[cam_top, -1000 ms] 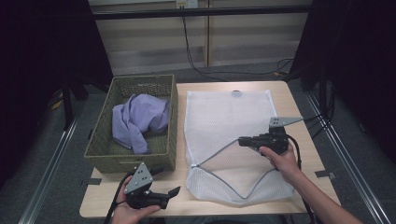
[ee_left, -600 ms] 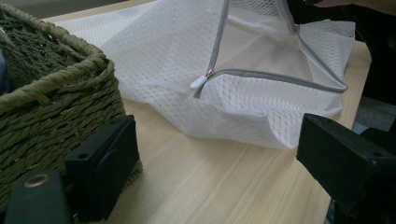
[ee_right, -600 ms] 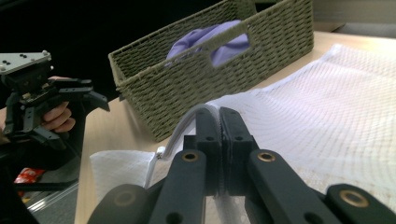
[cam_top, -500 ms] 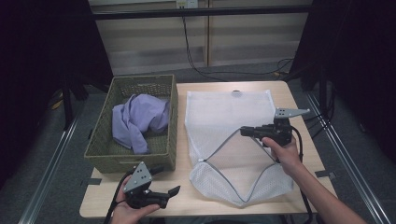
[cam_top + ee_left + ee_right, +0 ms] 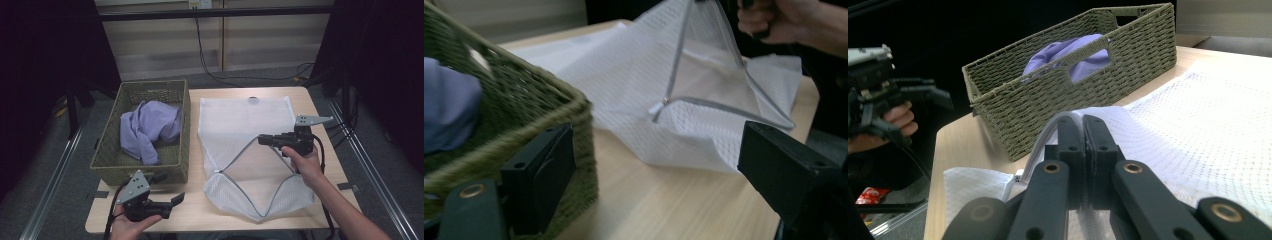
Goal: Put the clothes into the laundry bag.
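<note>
A white mesh bag (image 5: 240, 120) with a grey zipper lies on the right half of the wooden table (image 5: 327, 165). My right gripper (image 5: 262, 140) is shut on the bag's upper zipper edge (image 5: 1048, 132) and holds it above the table, so the mouth gapes toward the front. A woven green basket (image 5: 107, 150) on the left holds a lavender cloth (image 5: 147, 127). My left gripper (image 5: 177, 199) hangs open at the table's front left, just in front of the basket (image 5: 524, 100), with nothing between its jaws. It faces the bag's open mouth (image 5: 704, 90).
The basket's near wall stands close beside my left gripper. A black cable (image 5: 210, 55) trails over the floor behind the table. Metal rails (image 5: 55, 175) run along both sides, and dark curtains hang left and right.
My right gripper has risen and drawn back toward the far right with the zipper edge, opening the bag's mouth wider. The left gripper has stayed put.
</note>
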`<state>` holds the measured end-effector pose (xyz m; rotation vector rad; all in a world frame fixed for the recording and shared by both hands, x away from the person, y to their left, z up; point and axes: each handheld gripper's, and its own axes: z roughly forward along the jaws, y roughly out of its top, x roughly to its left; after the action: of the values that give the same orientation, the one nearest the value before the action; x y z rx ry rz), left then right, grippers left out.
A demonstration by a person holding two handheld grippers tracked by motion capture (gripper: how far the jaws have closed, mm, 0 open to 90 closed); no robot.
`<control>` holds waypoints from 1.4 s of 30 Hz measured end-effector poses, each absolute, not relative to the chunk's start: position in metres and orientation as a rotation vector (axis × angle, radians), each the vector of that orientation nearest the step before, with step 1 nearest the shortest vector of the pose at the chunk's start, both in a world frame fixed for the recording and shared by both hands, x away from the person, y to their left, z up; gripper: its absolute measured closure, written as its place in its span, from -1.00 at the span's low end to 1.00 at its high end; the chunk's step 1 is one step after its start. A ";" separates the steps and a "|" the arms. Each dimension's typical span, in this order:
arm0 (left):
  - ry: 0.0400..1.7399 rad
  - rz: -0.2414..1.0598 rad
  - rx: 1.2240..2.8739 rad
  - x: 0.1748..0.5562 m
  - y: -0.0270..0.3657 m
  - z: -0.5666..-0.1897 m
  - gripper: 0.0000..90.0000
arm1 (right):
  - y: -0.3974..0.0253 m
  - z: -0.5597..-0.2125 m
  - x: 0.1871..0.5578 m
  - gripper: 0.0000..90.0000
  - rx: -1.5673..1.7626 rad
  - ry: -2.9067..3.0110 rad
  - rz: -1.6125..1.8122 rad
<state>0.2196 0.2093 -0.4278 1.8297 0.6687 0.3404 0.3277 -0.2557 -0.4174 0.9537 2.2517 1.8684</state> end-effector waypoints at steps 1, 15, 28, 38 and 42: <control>0.680 0.340 1.807 0.220 0.211 -0.424 -0.66 | -0.256 -0.417 0.328 0.96 0.953 2.253 1.868; 0.749 0.369 1.845 0.272 0.232 -0.381 -0.77 | -0.254 -0.421 0.328 0.96 0.952 2.271 1.855; 0.821 0.398 1.898 0.344 0.237 -0.373 -0.76 | -0.253 -0.425 0.328 0.96 0.966 2.286 1.844; 0.942 0.398 1.916 0.392 0.239 -0.383 -0.64 | -0.252 -0.426 0.328 0.96 0.961 2.298 1.844; 0.971 0.411 1.951 0.403 0.241 -0.386 -0.58 | -0.253 -0.427 0.329 0.96 0.968 2.300 1.840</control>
<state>0.4033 0.2407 -0.3865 1.9509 0.9708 0.4112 0.3287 -0.2527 -0.4266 0.9679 2.2995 1.8402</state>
